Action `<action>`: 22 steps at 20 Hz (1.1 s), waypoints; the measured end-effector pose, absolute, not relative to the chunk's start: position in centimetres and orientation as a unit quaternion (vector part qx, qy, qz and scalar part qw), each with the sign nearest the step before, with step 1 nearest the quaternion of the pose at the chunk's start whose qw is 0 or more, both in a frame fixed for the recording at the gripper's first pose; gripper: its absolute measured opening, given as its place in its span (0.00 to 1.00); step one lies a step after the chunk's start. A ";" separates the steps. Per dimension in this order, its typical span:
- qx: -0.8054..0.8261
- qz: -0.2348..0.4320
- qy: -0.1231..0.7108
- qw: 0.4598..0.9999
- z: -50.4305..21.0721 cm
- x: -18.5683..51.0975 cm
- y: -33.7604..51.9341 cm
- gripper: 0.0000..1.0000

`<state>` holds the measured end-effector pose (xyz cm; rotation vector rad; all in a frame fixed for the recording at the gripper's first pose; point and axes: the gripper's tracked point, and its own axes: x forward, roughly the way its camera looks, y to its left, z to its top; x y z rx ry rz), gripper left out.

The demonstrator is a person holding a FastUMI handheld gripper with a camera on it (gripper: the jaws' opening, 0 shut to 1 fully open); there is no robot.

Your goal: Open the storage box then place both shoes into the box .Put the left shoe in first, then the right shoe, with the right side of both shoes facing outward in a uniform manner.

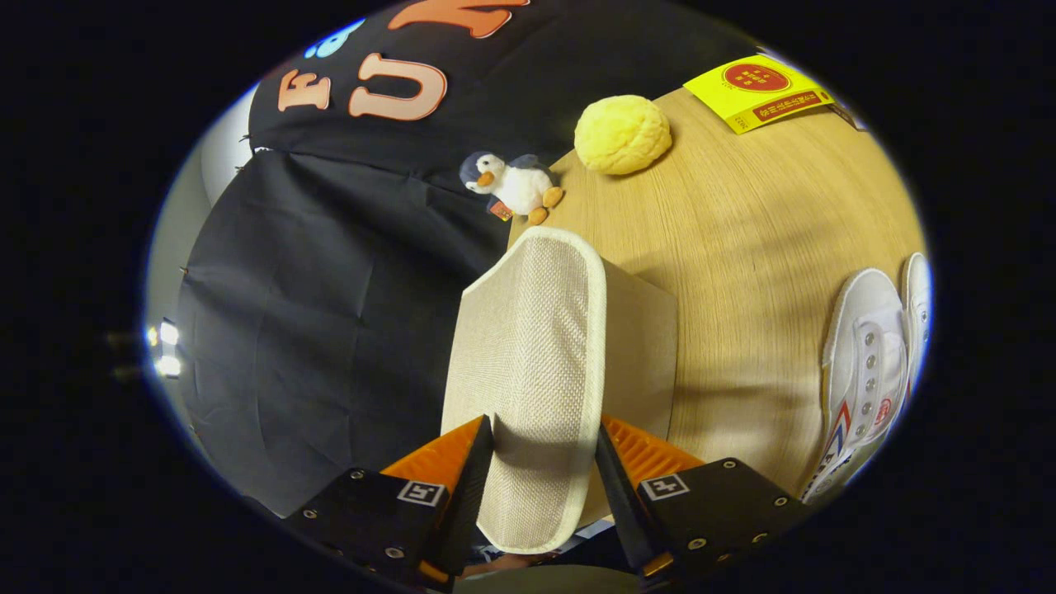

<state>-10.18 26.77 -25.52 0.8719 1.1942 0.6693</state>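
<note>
The tool [544,462] is clenched on the storage box's fabric lid [528,363], both fingers pressing its edges, the flap running ahead between them. The box [639,346] sits on the counter [742,239]. Two white shoes [866,371] lie well apart, beside the right finger.

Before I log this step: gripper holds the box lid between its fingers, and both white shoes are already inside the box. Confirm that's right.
Not quite. The gripper does hold the box lid between its fingers, but the white shoes lie on the wooden table beside the box, as the gripper view shows.
</note>
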 end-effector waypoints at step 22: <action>0.401 0.402 0.450 0.689 -6.7 -5.9 40.4 0.13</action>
